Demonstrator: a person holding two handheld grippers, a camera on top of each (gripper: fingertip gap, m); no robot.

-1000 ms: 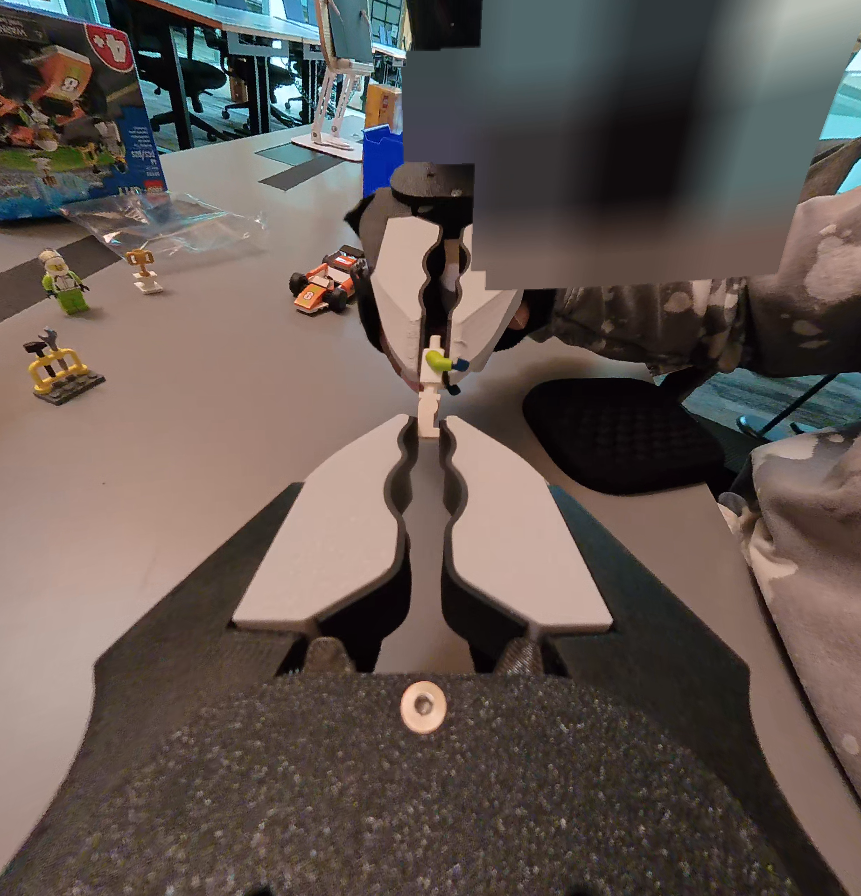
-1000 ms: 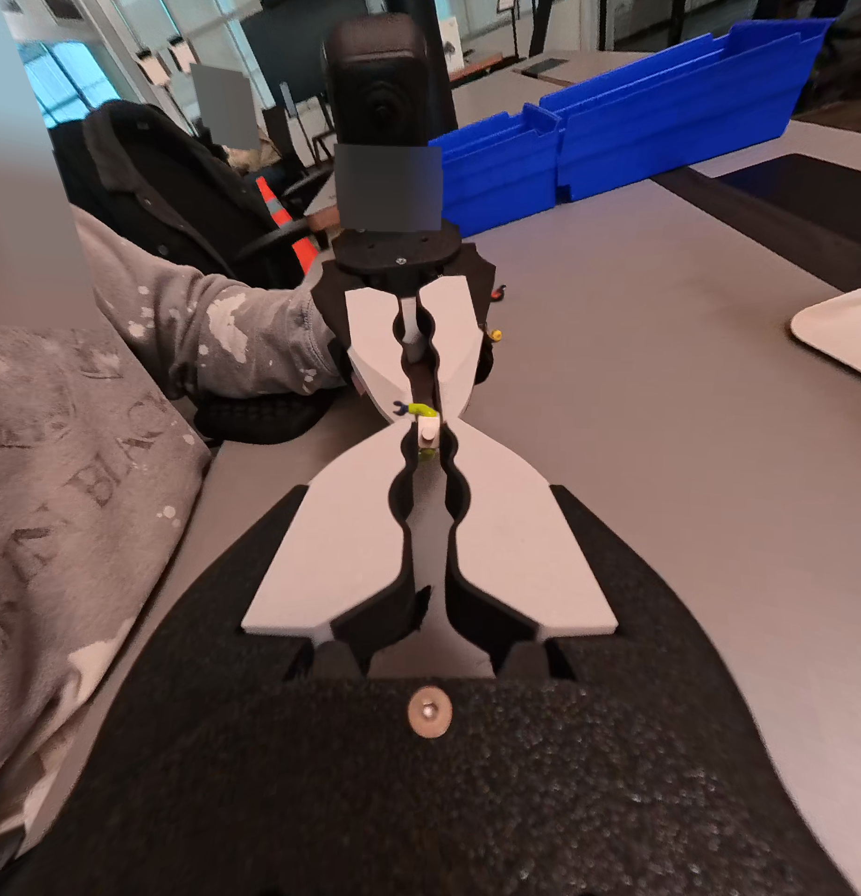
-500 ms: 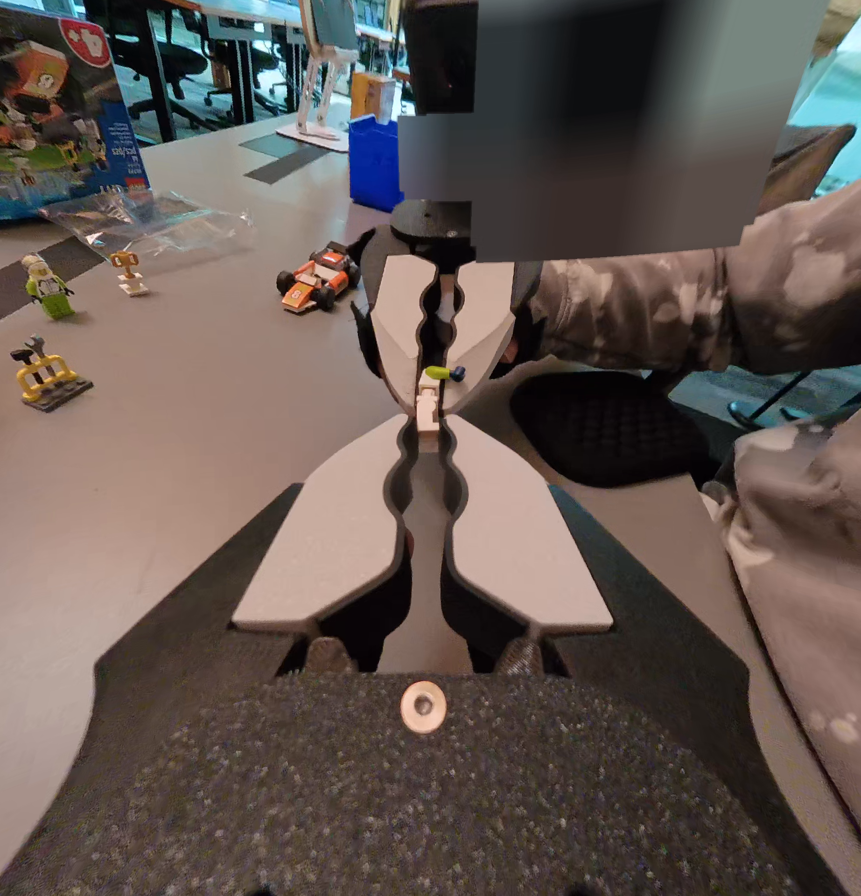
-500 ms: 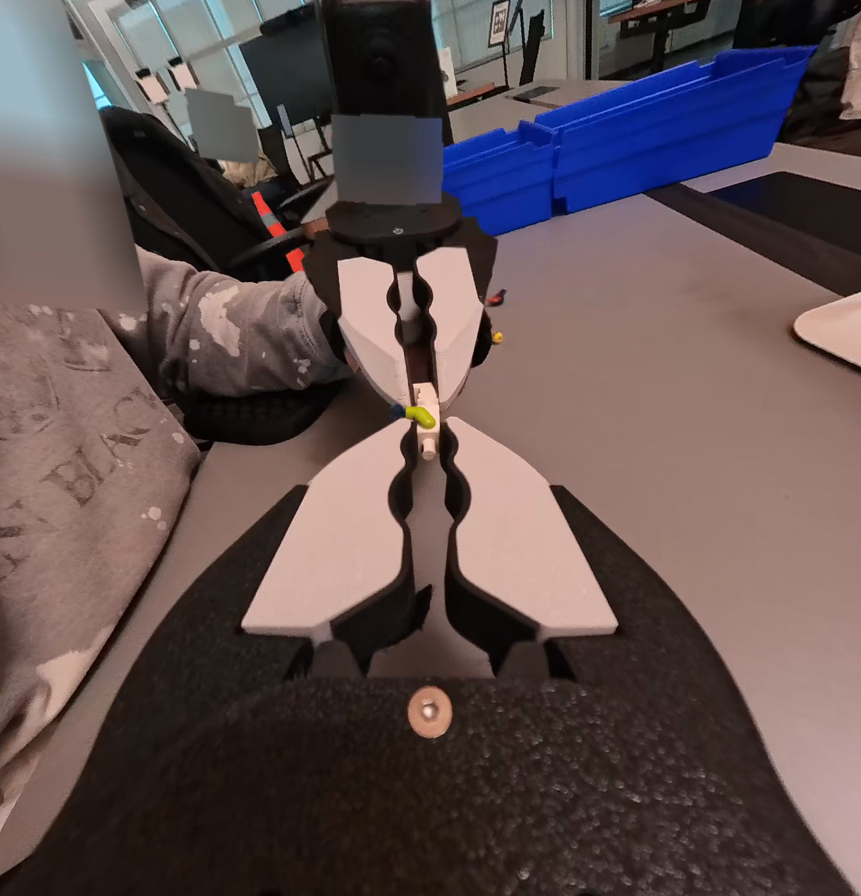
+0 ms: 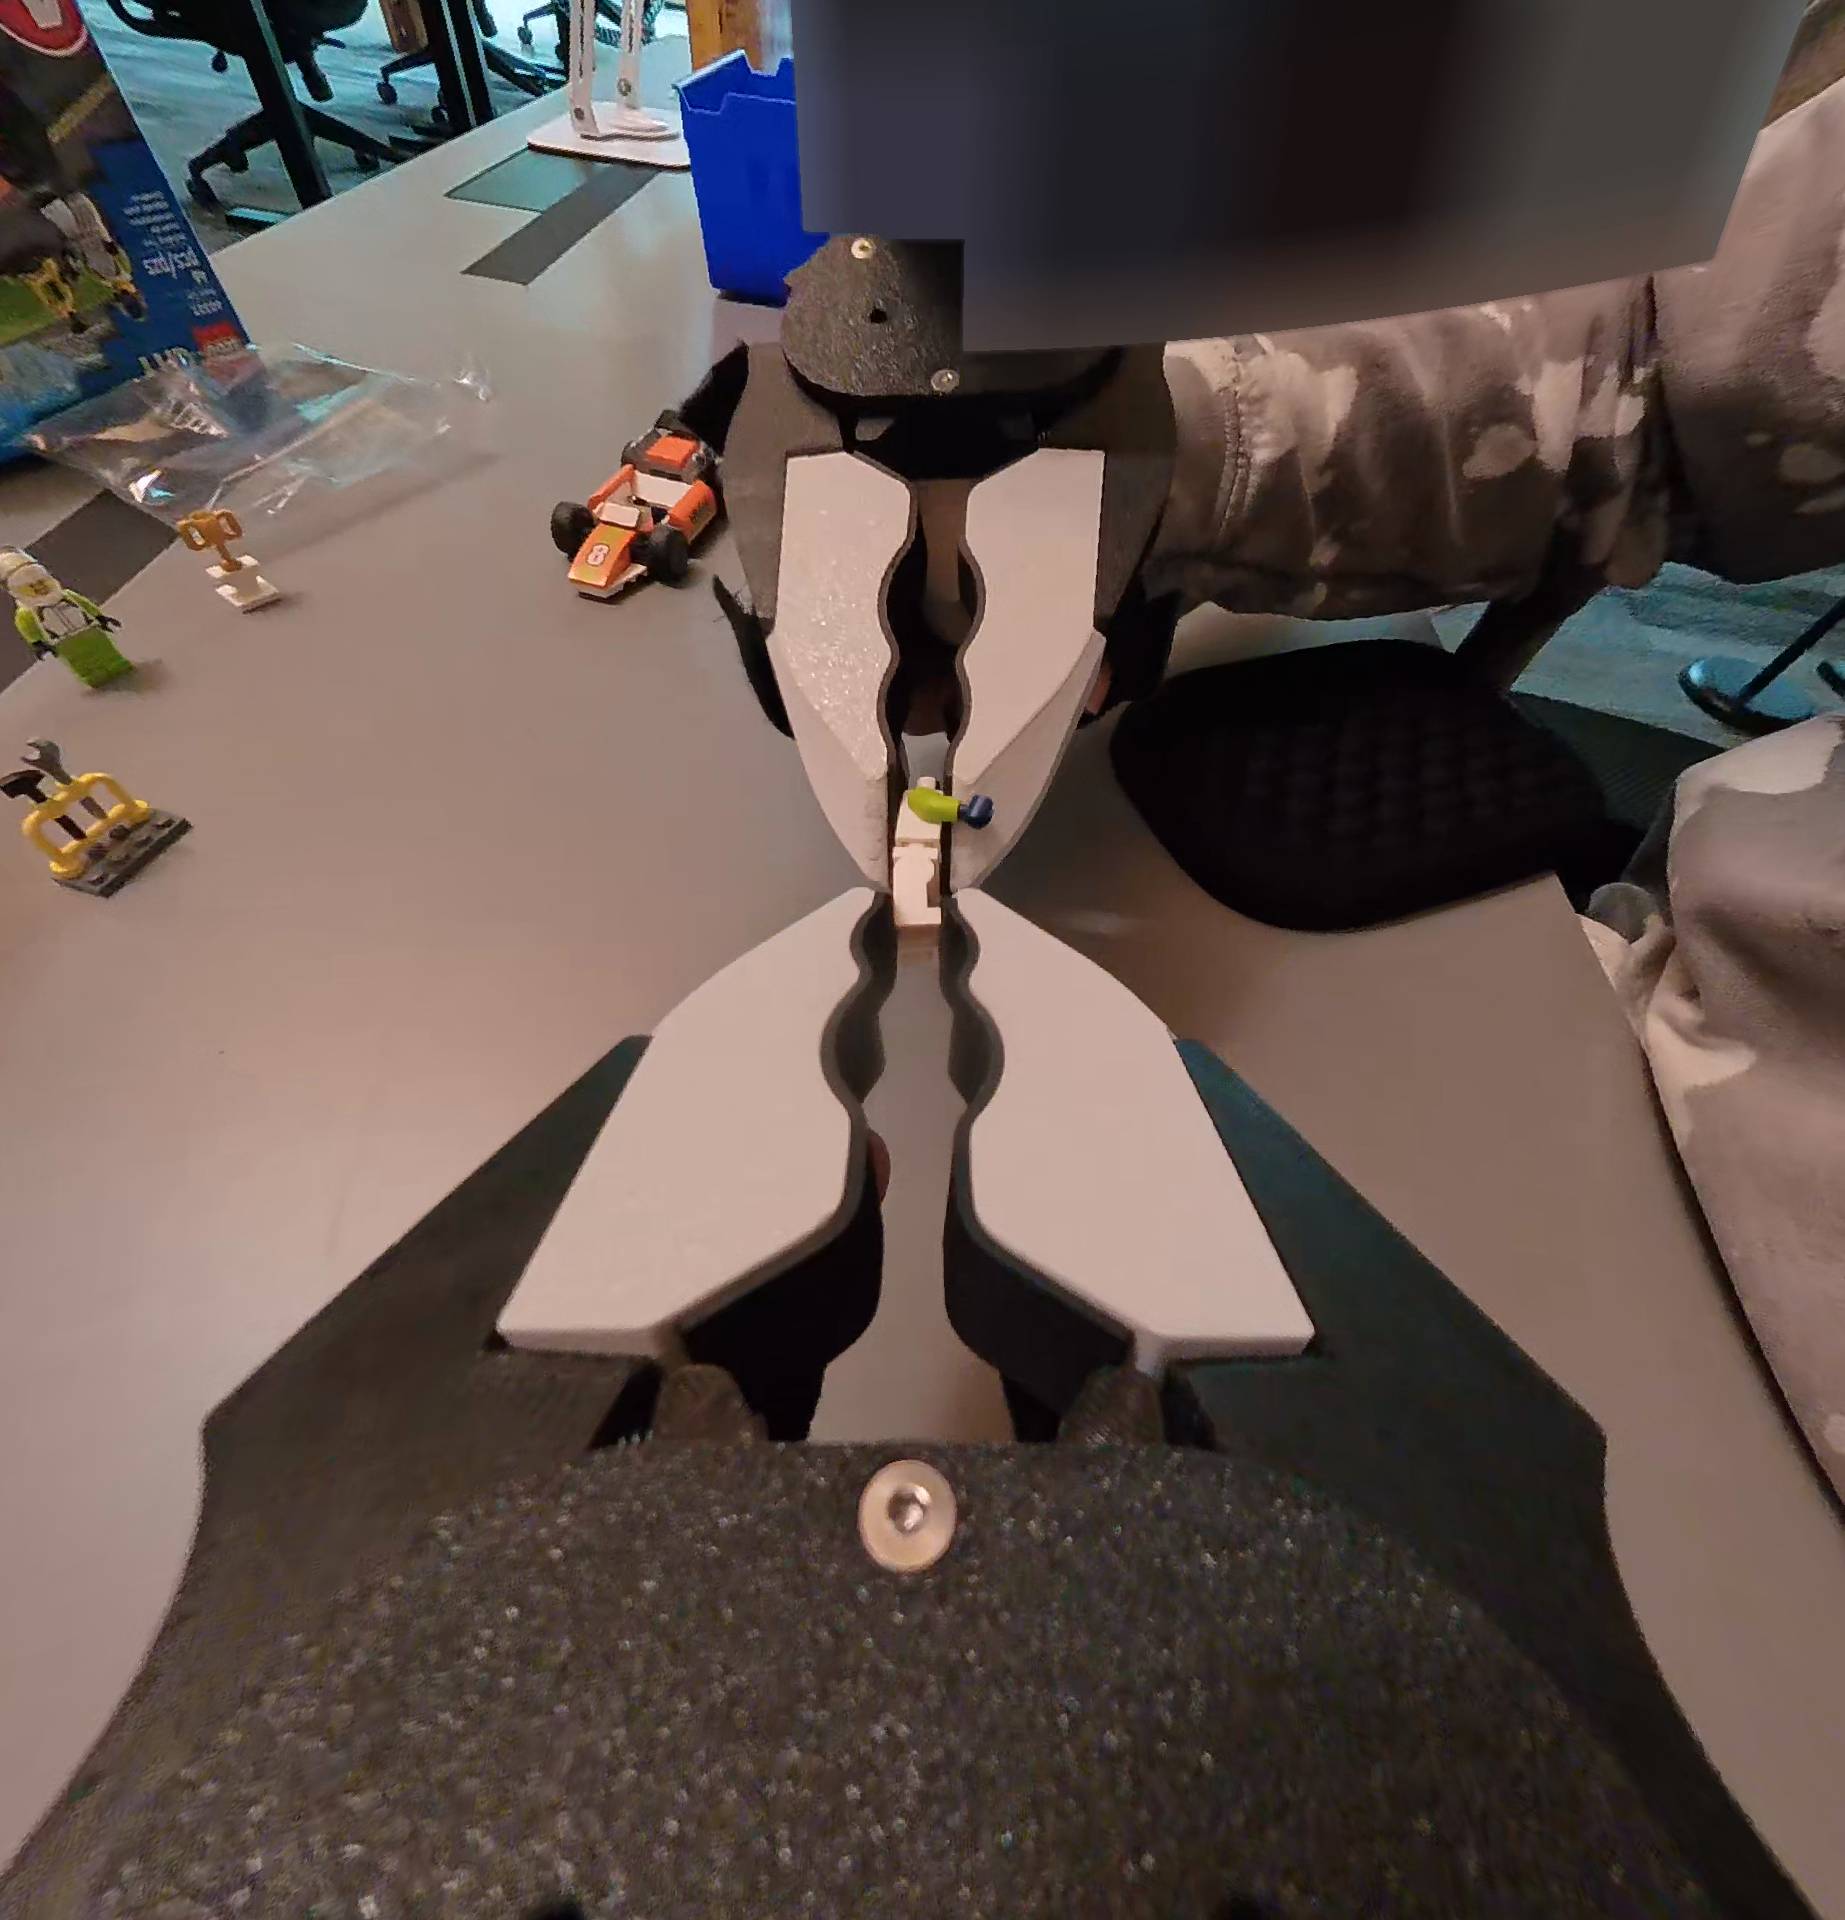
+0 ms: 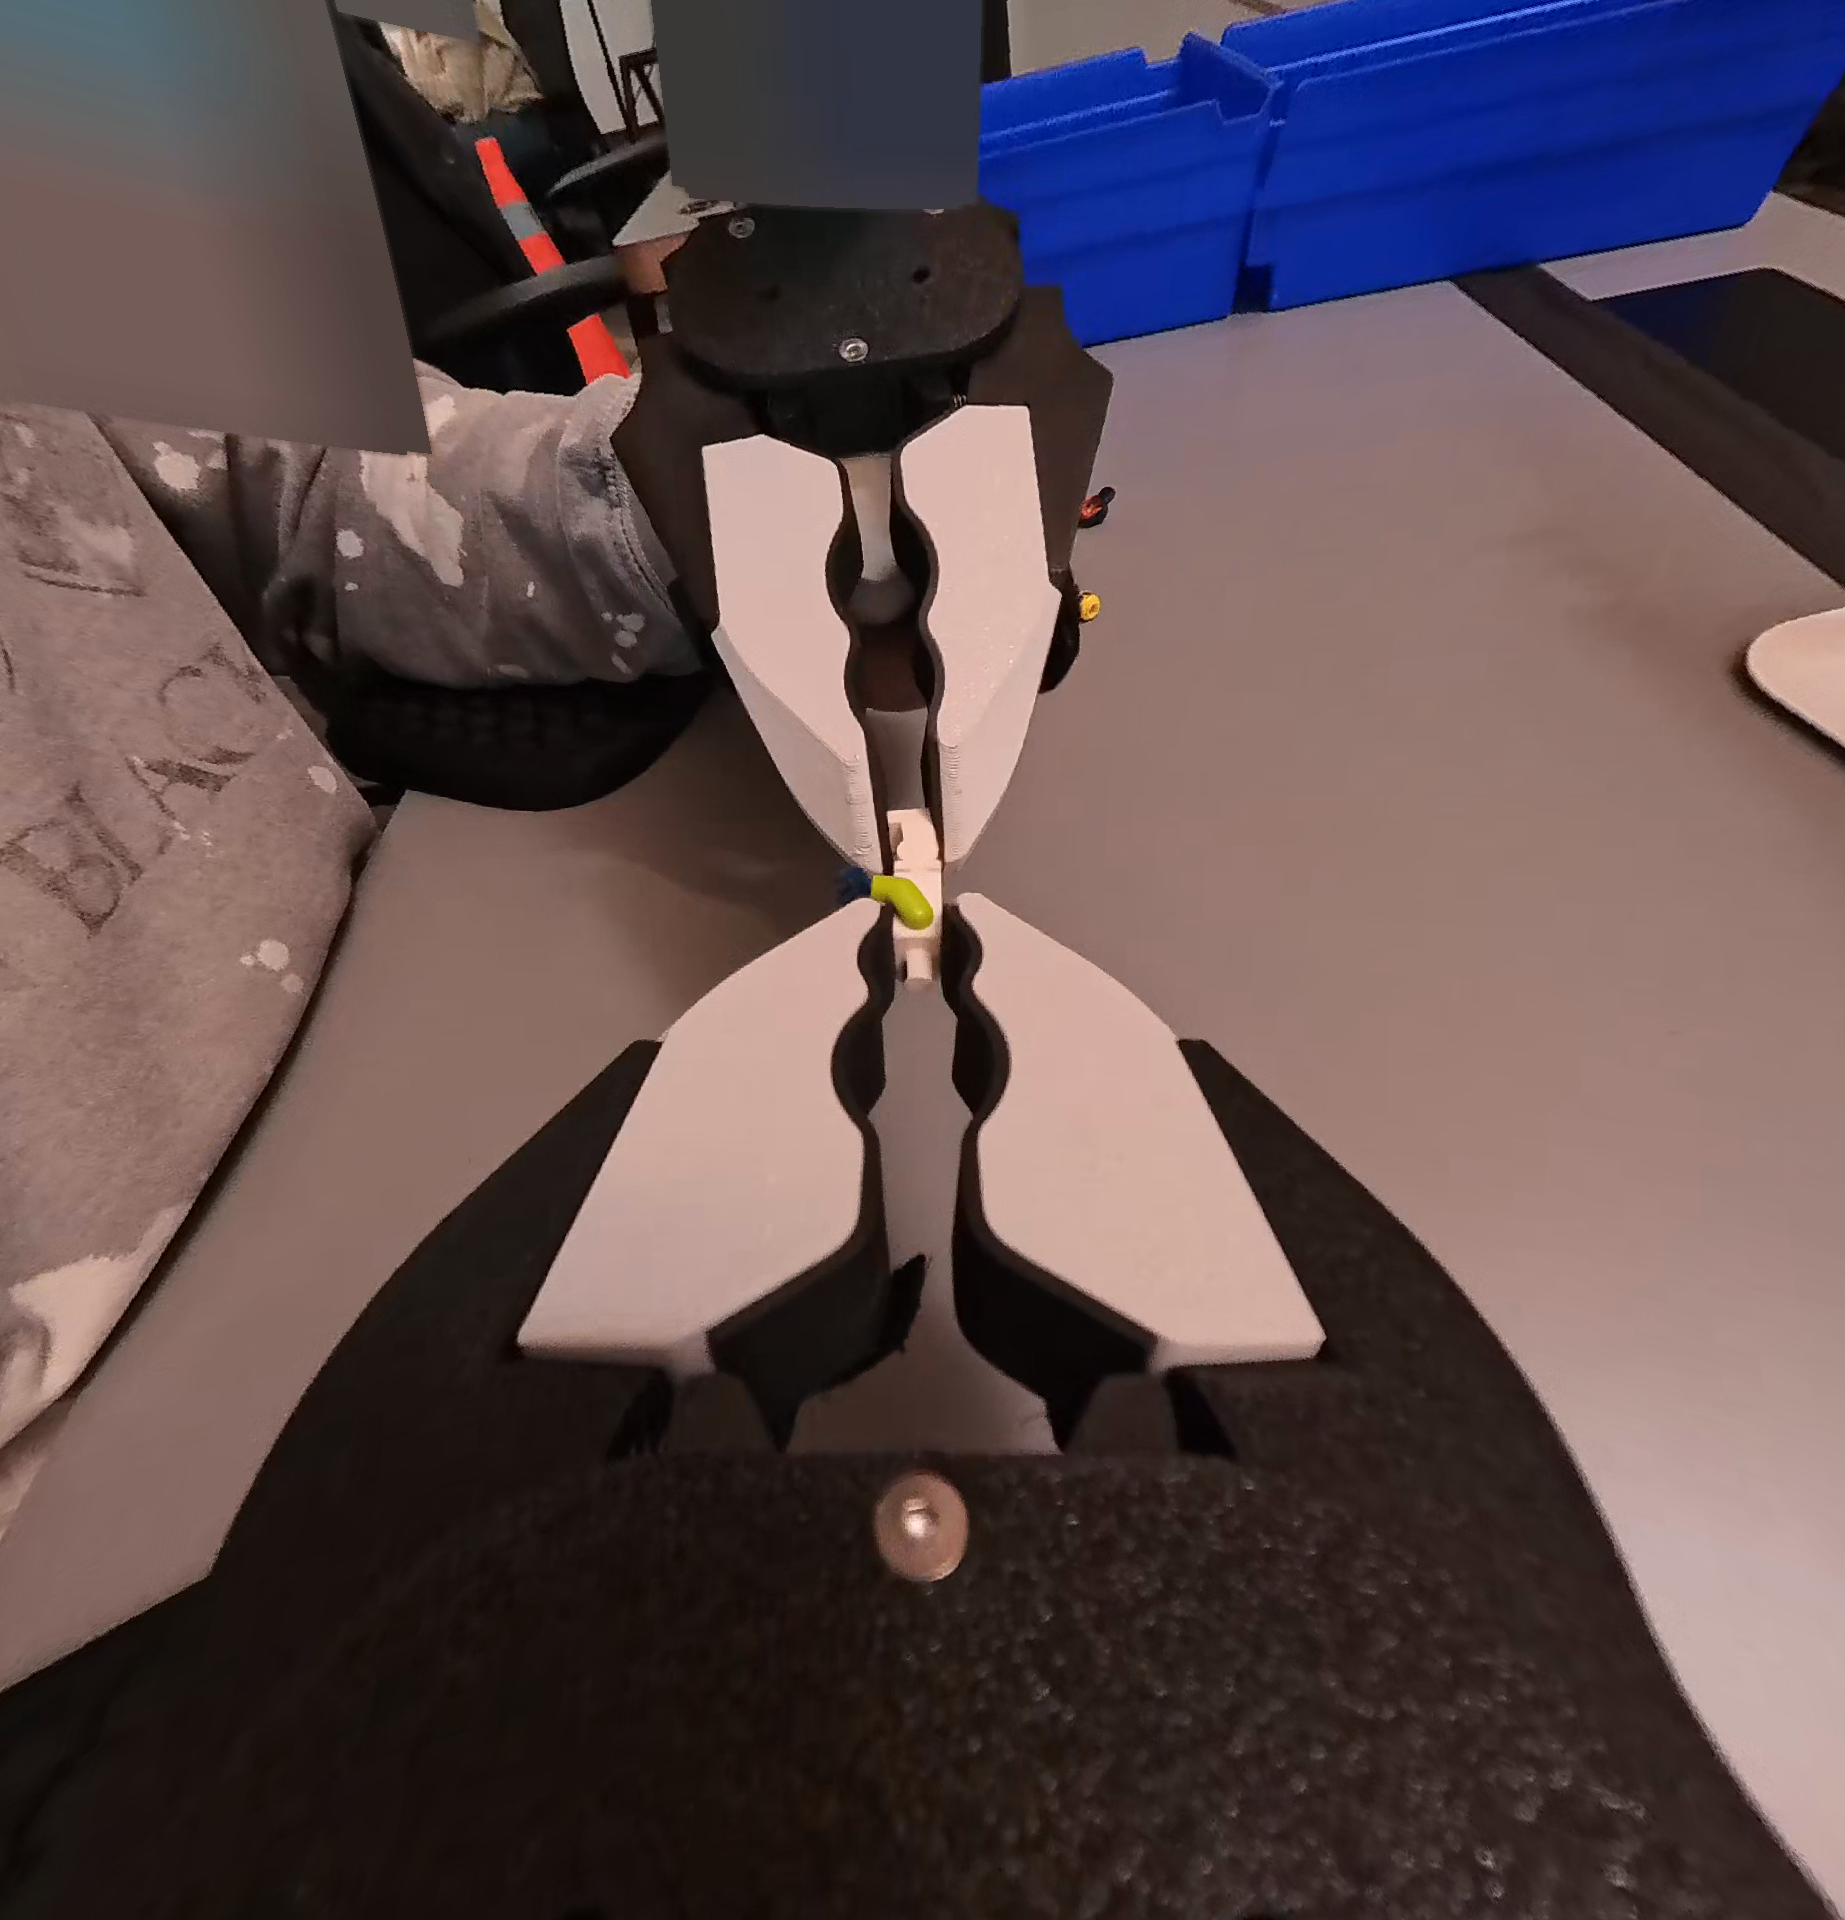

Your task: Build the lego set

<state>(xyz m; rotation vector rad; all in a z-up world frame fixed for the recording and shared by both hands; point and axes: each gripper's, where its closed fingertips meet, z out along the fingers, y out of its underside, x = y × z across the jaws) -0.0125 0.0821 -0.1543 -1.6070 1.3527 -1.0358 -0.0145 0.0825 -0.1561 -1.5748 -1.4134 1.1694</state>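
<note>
White fingers of the left gripper point(image 5: 916, 914) pinch the leg end of a small white minifigure point(image 5: 916, 871), held just above the grey table point(image 5: 378, 935). Tip to tip with it, the right gripper point(image 5: 923, 831) clamps the torso end, so the figure bridges the two tools; its lime arm point(image 5: 930, 802) with a blue hand sticks out sideways between the tips. In the right wrist view the same meeting shows from the other side: the right gripper point(image 6: 913, 940) closed on the torso point(image 6: 913, 935), the left gripper point(image 6: 910, 847) closed on the legs point(image 6: 910, 836), the lime arm point(image 6: 905, 899) bent to the left.

Farther off on the table, left of the tools, stands a yellow rack point(image 5: 82, 826) on a dark plate, then a lime-and-white driver point(image 5: 61, 623) and a gold trophy point(image 5: 222, 551). An orange racer point(image 5: 632, 520) sits just behind the right gripper. Beyond lie a clear bag point(image 5: 253, 416) and the set's box point(image 5: 56, 239). A blue bin point(image 5: 746, 177) stands at the back; in the right view, blue bins point(image 6: 1417, 156) line the far edge.
</note>
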